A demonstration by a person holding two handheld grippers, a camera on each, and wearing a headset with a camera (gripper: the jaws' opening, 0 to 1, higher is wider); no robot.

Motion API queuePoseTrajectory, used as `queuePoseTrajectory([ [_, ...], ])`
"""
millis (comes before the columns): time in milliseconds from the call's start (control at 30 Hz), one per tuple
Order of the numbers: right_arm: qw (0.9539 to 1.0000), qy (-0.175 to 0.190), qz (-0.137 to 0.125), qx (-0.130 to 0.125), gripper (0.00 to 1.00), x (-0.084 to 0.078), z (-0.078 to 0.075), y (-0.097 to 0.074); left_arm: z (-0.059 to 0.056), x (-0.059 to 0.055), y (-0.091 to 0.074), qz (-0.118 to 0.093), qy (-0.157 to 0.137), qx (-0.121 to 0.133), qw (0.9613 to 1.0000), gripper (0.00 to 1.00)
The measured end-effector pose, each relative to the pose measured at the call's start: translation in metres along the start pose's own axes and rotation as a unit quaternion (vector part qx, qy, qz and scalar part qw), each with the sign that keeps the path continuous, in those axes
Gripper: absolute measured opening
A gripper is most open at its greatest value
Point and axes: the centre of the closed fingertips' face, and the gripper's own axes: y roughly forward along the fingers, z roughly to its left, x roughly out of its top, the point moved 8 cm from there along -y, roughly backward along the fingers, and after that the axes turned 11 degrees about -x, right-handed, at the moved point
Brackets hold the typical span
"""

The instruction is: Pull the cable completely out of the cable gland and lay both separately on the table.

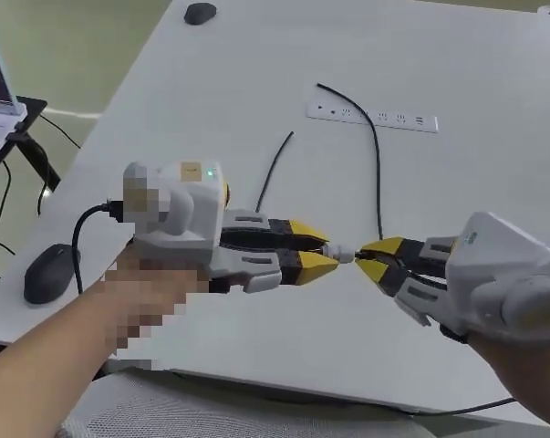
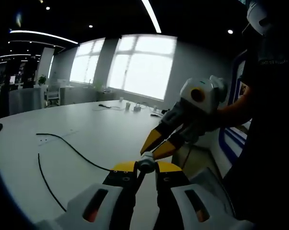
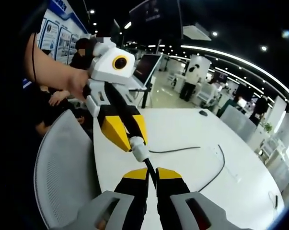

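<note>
Head view: above the table [image 1: 256,73], the left gripper [image 1: 332,253] clamps the white cable gland [image 1: 345,253].

Left gripper view: the gland [image 2: 145,162] sits in its narrowed jaws.

Right gripper view: the right gripper [image 3: 152,173] pinches the black cable [image 3: 216,172] beside the gland.

The small white plastic cable gland [image 1: 345,253] is held in the air above the white table [image 1: 457,182], lying roughly level, pinched in the tips of the left gripper [image 1: 327,251]. The thin black cable [image 1: 378,173] is not yet out of it. It leaves the gland's far end, where the right gripper [image 1: 366,255] clamps it just beside the gland. The cable's free length trails across the table in 1 long curve.
</note>
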Motion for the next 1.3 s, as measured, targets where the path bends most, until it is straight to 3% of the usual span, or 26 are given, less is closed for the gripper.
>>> queuePoseTrajectory([
  [267, 0.9999, 0.011, 0.004, -0.006, 0.0, -0.005, -0.001, 0.002, 0.002, -0.001, -0.002, -0.002, -0.002, 0.004, 1.0, 0.15],
  [567, 0.9961, 0.082, 0.017, -0.027, 0.0, -0.02, -0.015, 0.0, 0.004, -0.001, -0.007, -0.019, -0.012, 0.009, 0.9997, 0.15],
  [700, 0.988, 0.143, 0.039, -0.044, 0.0, -0.032, -0.019, 0.001, 0.004, 0.0, -0.01, -0.026, -0.015, 0.014, 0.9995, 0.15],
  [800, 0.9778, 0.195, 0.051, -0.058, 0.0, -0.044, -0.023, 0.001, 0.005, 0.0, -0.011, -0.029, -0.016, 0.017, 0.9993, 0.15],
  [933, 0.9688, 0.227, 0.072, -0.067, 0.0, -0.059, -0.023, 0.003, 0.004, -0.002, -0.01, -0.03, -0.018, 0.019, 0.9992, 0.15],
  [1000, 0.9613, 0.256, 0.077, -0.064, 0.0, -0.062, -0.021, 0.004, 0.002, -0.004, -0.006, -0.025, -0.018, 0.017, 0.9994, 0.15],
  [1033, 0.9604, 0.258, 0.081, -0.066, 0.0, -0.064, -0.021, 0.005, 0.002, -0.006, -0.005, -0.023, -0.017, 0.017, 0.9994, 0.15],
  [1167, 0.9605, 0.255, 0.087, -0.07, 0.0, -0.064, -0.018, 0.005, 0.001, -0.009, -0.003, -0.024, -0.021, 0.016, 0.9994, 0.15],
  [1300, 0.9702, 0.218, 0.075, -0.074, 0.0, -0.063, -0.018, 0.002, 0.002, -0.009, -0.005, -0.024, -0.026, 0.018, 0.9992, 0.15],
])
